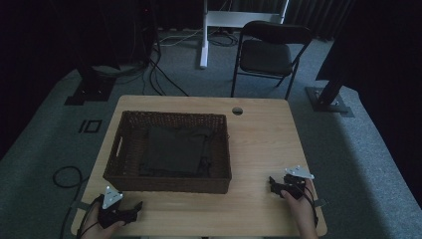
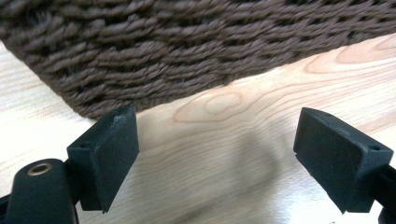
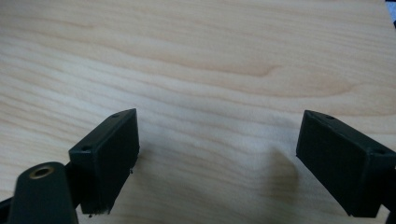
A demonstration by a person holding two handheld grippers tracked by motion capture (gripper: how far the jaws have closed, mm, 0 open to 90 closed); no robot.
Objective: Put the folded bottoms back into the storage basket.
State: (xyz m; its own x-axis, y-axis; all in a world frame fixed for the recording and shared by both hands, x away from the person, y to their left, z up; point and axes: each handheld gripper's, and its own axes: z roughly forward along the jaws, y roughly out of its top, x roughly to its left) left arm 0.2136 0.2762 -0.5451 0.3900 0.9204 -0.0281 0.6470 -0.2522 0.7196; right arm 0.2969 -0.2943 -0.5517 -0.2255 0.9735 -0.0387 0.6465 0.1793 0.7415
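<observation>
1. Dark room, grey carpet, a black folding chair [image 1: 268,52] at 12 o'clock beyond the pale wood-grain counter [image 1: 263,144].
2. Rectangular basket [image 1: 169,152] of dark brown twisted weave, left of counter centre; a dark cloth [image 1: 174,152], folded flat, lies inside it.
3. Left tongs [image 1: 135,206] at 7 o'clock, just beside the basket's near wall: jaws apart, nothing between.
4. Right tongs [image 1: 273,183] at 4 o'clock over bare wood: jaws apart, empty.
5. Progress, as judged: cloth sits in the basket, neither tongs touching it; whatever handling of it remains has not begun.
</observation>
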